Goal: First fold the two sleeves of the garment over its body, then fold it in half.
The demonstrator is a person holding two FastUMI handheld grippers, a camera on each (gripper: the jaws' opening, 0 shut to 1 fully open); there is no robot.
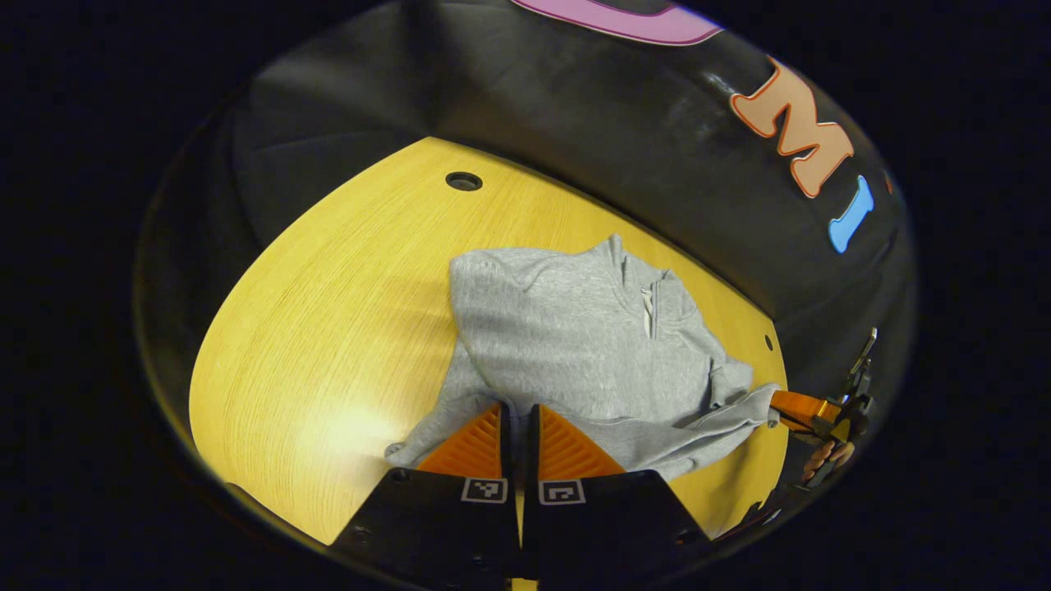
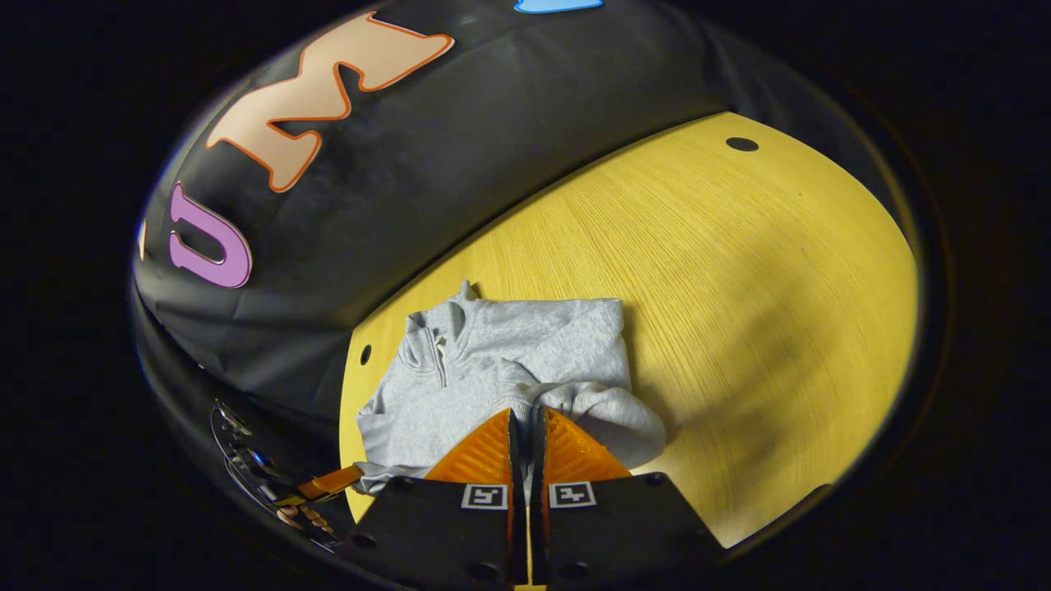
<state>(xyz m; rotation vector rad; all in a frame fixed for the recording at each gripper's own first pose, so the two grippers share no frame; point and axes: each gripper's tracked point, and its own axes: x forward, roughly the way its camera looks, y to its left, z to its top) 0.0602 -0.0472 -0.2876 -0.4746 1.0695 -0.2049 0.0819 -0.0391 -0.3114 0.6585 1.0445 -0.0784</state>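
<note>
A grey zip-collar sweatshirt (image 1: 575, 328) lies on the yellow wooden table (image 1: 345, 328), collar toward the booth wall. In the left gripper view, my left gripper (image 1: 519, 406) is shut on a fold of grey fabric at the garment's near edge. Farther right, my right gripper (image 1: 776, 400) pinches a stretched-out end of the cloth by the table's rim. In the right gripper view, the sweatshirt (image 2: 509, 345) spreads ahead and the right gripper (image 2: 525, 410) is shut on a bunched sleeve. The left gripper (image 2: 349, 474) holds the garment's lower left corner.
A round cable hole (image 1: 464, 180) sits at the table's far side, also seen as a hole (image 2: 741, 144) in the right gripper view. Wide bare tabletop (image 2: 739, 312) lies beside the garment. A hand (image 1: 829, 455) holds the right gripper off the table's edge.
</note>
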